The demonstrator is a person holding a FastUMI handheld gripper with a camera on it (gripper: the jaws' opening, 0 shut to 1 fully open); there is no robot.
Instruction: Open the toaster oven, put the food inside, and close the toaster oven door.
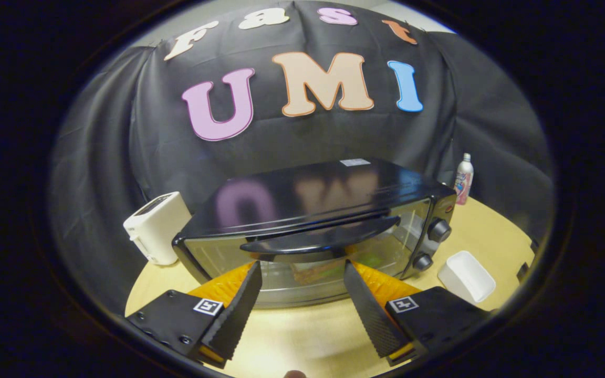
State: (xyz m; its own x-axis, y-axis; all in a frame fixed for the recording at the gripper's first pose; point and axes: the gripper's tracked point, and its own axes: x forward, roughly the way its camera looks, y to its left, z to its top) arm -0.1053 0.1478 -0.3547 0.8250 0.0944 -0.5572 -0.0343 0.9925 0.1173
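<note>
The gripper is spread apart with nothing between its fingers, their tips just under the handle of the oven on the table. The oven door is closed, with food dimly visible behind its glass. A white toaster stands left of the oven; a white tray and a bottle sit right.

White toaster, spray bottle, white tray, on wood table
</note>
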